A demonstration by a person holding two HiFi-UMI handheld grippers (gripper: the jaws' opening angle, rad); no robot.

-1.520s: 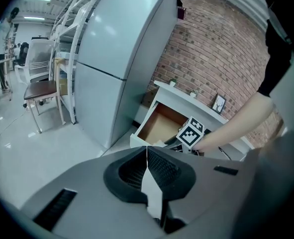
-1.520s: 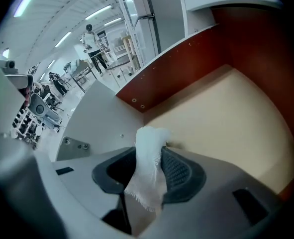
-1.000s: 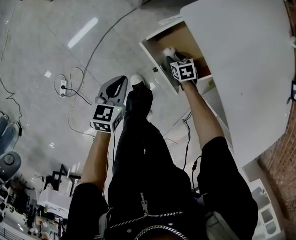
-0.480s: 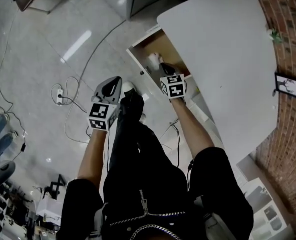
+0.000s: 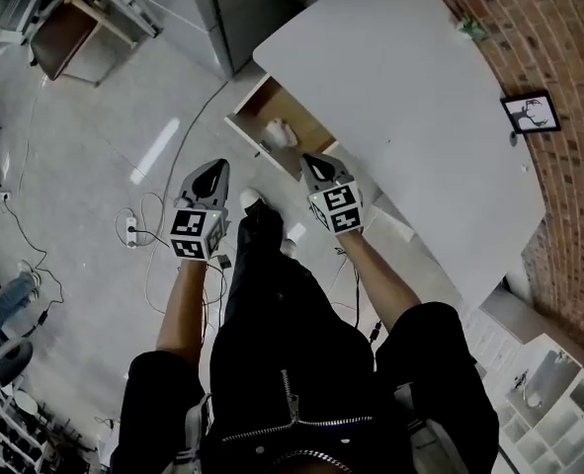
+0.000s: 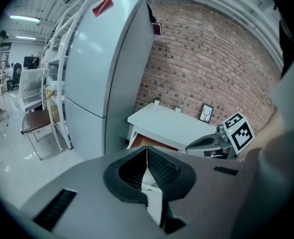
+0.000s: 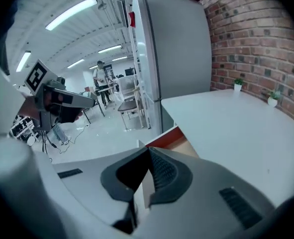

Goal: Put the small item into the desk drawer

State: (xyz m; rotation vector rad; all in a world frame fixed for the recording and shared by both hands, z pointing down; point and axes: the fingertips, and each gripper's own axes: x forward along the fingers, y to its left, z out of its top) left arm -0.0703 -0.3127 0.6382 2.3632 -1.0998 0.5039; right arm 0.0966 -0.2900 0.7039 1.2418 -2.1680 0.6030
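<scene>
A: Small item (image 5: pixel 280 131), head view: a pale lump lying inside the open drawer (image 5: pixel 270 102), upper centre of frame. Nothing touches it.

B: The drawer juts from under the white desk (image 5: pixel 410 117), which runs to the upper right along the brick wall (image 5: pixel 568 166). Grippers?

A: Right gripper (image 5: pixel 309 162) sits just below and right of the drawer, tip near the item but apart from it. Left gripper (image 5: pixel 215 169) is left of that, over the floor (image 5: pixel 94 146). A tangle of cables (image 5: pixel 138 230) lies further left. The wearer's dark trousers (image 5: pixel 282 324) fill bottom centre.

B: Left gripper view?

A: Jaws pressed together at the tips, lower centre, nothing between them. Beyond: tall refrigerator (image 6: pixel 107 68) left of centre. Desk at centre, the drawer's brown inside showing beneath its top. Picture frame (image 6: pixel 205 113) at the back of the desk by the bricks. Right gripper at centre right, marker cube uppermost.

B: Right gripper view?

A: Jaws closed tip to tip, empty. The desk top spreads across the right, with the drawer's reddish edge just above the tips. Two small potted plants (image 7: pixel 238 85) by the wall, right of centre. Left gripper at centre left. Item not made out in either gripper view.
</scene>
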